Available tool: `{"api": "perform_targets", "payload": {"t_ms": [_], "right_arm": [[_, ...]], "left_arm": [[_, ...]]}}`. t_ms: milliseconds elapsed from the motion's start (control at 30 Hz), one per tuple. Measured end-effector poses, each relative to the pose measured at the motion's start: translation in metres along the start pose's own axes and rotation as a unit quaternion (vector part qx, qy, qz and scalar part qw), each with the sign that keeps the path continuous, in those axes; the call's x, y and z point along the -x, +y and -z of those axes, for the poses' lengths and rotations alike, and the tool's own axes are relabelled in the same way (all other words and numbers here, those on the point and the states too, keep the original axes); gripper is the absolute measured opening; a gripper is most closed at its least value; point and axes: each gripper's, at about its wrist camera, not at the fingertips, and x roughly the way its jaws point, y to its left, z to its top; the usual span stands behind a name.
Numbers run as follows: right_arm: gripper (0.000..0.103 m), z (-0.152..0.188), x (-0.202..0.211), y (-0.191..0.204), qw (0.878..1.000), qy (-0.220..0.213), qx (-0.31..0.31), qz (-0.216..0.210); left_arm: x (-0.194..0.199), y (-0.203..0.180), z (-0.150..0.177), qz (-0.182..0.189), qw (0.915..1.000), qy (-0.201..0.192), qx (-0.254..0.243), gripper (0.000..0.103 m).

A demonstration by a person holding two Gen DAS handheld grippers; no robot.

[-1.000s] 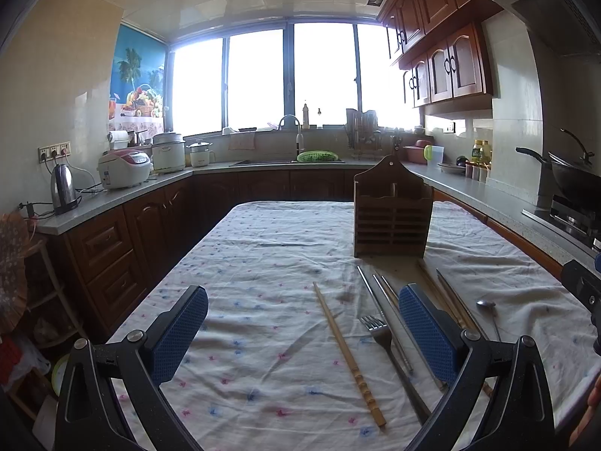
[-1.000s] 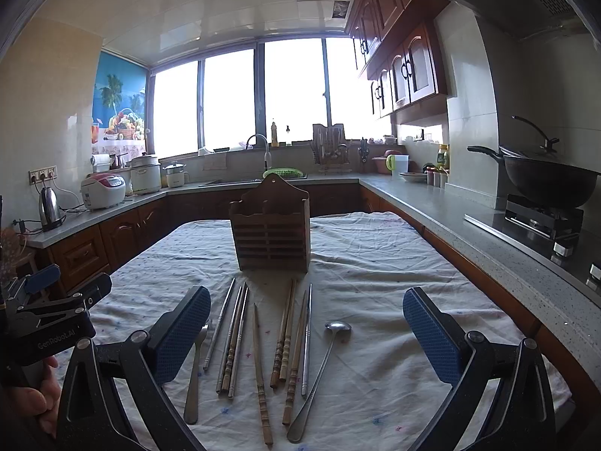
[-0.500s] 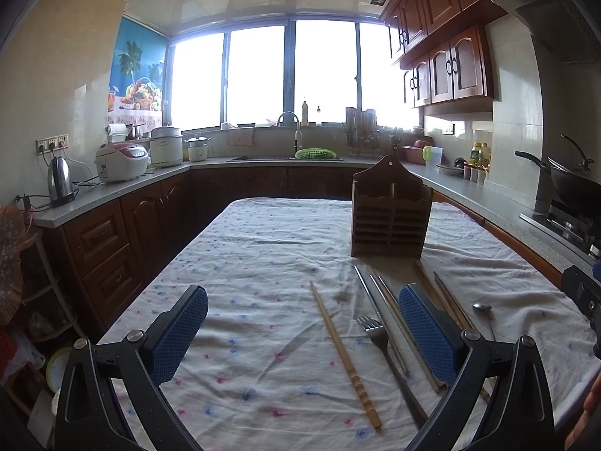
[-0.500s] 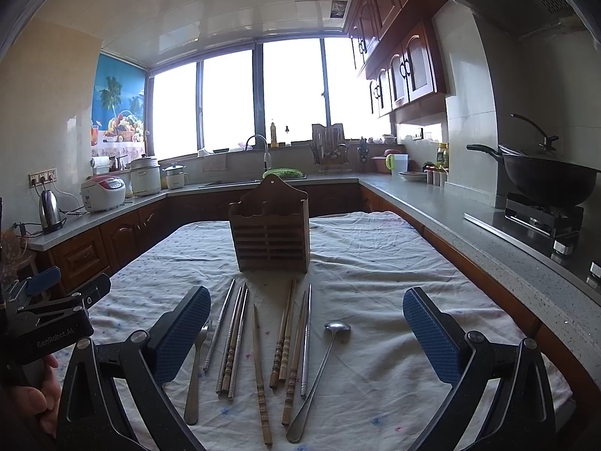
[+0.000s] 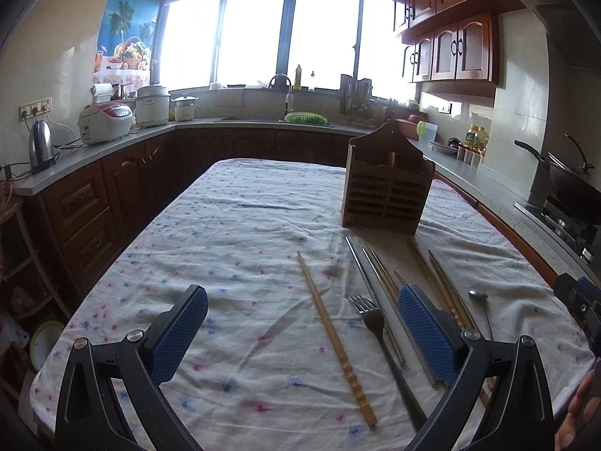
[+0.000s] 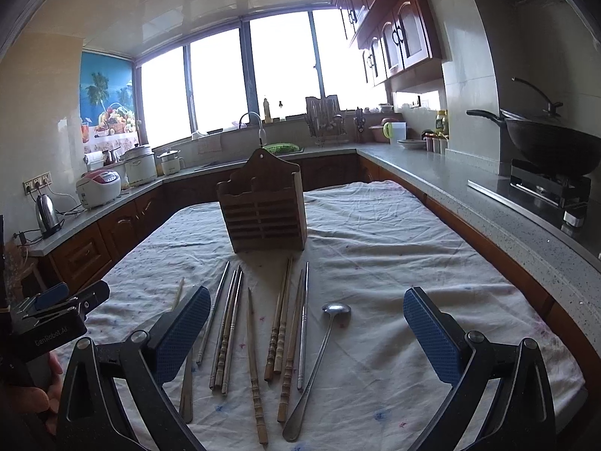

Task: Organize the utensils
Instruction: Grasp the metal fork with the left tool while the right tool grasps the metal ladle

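Note:
A wooden utensil holder (image 5: 387, 184) (image 6: 265, 212) stands upright on the cloth-covered table (image 5: 233, 233). In front of it lie several wooden and metal chopsticks (image 6: 280, 323), a metal fork (image 5: 370, 317) and a metal spoon (image 6: 323, 342) (image 5: 480, 298). One wooden chopstick (image 5: 330, 334) lies apart on the left. My left gripper (image 5: 302, 330) is open and empty above the table's near end, over that chopstick and the fork. My right gripper (image 6: 306, 334) is open and empty above the row of utensils. The left gripper also shows in the right wrist view (image 6: 56, 312).
Counters run around the table, with a rice cooker (image 5: 105, 122), a kettle (image 5: 40, 146), a sink with a green basket (image 5: 305, 117) and a wok on the stove (image 6: 548, 143). The table's right edge is close to the counter (image 6: 526, 233).
Both grippers have tilted slightly downward and nearer to the table. The right view has rolled a little. Nothing on the table has moved.

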Motion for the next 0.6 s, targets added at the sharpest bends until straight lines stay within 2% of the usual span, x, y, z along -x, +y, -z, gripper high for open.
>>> {"api": "perform_targets", "payload": {"t_ms": [133, 300, 533, 600], "right_arm": [[0.103, -0.001, -0.013, -0.004, 1.000, 0.025, -0.004, -0.011], [0.101, -0.002, -0.032, -0.012, 0.998, 0.060, -0.013, -0.017], [0.085, 0.002, -0.057, -0.022, 0.994, 0.104, -0.033, -0.028], [0.079, 0.003, -0.064, -0.023, 0.992, 0.119, -0.039, -0.031]], "left_arm": [[-0.015, -0.002, -0.010, 0.030, 0.9990, 0.033, 0.004, 0.100], [-0.034, -0.008, -0.022, 0.074, 0.9942, 0.078, -0.004, 0.080], [-0.058, -0.010, -0.028, 0.100, 0.9864, 0.130, -0.018, 0.062], [-0.067, -0.009, -0.029, 0.108, 0.9827, 0.150, -0.016, 0.051]]}}
